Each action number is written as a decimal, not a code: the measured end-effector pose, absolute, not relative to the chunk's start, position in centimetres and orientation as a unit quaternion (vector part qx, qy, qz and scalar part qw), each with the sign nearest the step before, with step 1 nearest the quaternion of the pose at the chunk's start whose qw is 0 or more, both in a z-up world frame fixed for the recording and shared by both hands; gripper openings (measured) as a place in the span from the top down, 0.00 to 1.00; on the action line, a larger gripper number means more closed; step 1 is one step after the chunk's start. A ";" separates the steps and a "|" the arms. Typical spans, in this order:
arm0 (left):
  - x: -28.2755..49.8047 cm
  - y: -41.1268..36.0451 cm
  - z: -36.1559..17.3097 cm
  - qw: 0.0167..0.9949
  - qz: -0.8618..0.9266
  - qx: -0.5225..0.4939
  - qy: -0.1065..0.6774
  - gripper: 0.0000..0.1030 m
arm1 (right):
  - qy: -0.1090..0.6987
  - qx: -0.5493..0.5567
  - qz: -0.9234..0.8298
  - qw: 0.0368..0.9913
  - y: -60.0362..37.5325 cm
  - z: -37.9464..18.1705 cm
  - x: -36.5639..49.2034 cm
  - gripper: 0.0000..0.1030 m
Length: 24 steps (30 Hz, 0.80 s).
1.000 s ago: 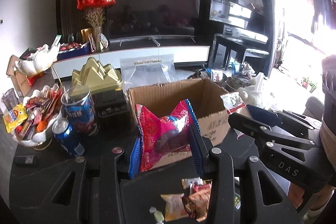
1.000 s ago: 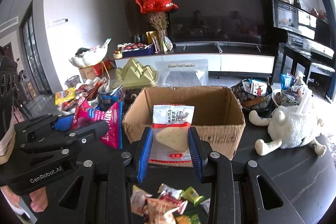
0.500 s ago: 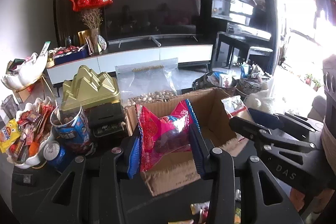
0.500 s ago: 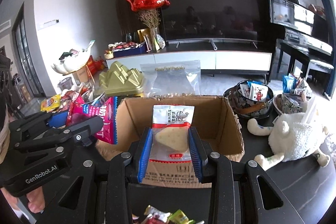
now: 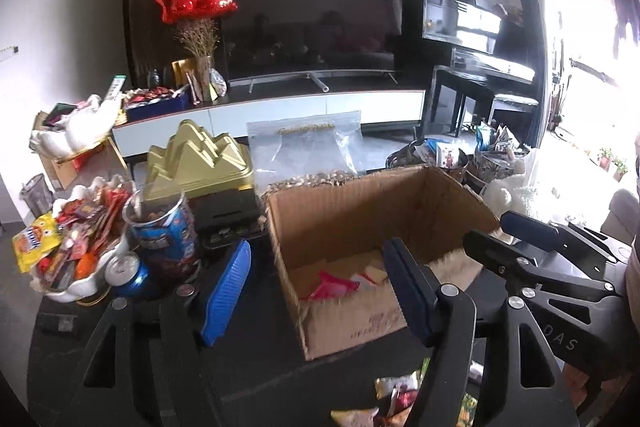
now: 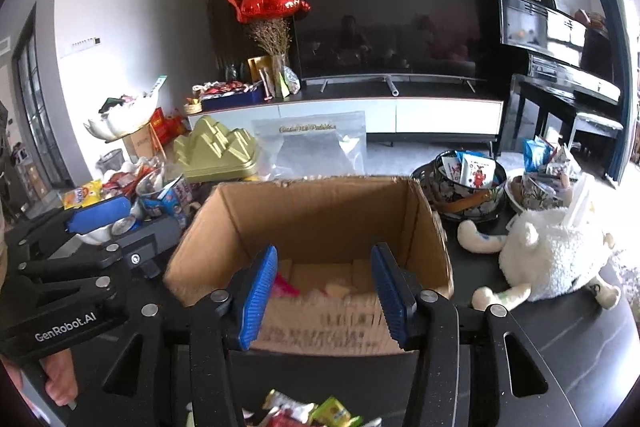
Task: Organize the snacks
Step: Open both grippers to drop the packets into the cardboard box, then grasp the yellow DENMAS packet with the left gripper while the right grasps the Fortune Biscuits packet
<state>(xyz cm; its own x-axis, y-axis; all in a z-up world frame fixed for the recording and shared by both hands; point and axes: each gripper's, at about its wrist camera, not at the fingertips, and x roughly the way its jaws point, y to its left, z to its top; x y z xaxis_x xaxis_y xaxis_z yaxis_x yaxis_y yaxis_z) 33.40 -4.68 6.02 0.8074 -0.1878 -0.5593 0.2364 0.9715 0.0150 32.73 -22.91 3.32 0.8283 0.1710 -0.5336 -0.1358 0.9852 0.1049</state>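
Observation:
An open cardboard box stands on the dark table in front of both grippers. My left gripper hovers over its near left edge; its jaws are opening and nothing is between the blue pads. On the box floor lies a red snack pack. In the right wrist view my right gripper hangs over the near wall of the box, its jaws also opening and empty. Below it, inside the box, lie the red pack and a pale wafer pack.
Loose snack packs lie near the table's front edge. A white plush toy and patterned snack bowls sit to the right. On the left are a shell dish of snacks, blue cans and a gold tin.
Both grippers moved forward over the box and opened. The red pack left the left gripper and the white wafer pack left the right one; both now lie in the box.

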 end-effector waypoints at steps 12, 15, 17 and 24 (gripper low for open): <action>27.0 -3.2 6.3 0.953 -0.111 0.045 0.280 0.33 | 0.266 0.037 0.115 0.956 -21.6 3.4 26.6 0.51; 25.5 -3.0 6.0 0.952 -0.111 0.046 0.280 0.33 | 0.265 0.038 0.121 0.956 -21.3 3.3 25.6 0.51; 24.5 -2.9 5.8 0.954 -0.103 0.050 0.276 0.33 | 0.269 0.041 0.125 0.954 -21.2 3.0 24.8 0.51; 22.2 -2.2 3.7 0.950 -0.104 0.054 0.289 0.30 | 0.289 0.047 0.133 0.947 -20.9 1.1 22.9 0.50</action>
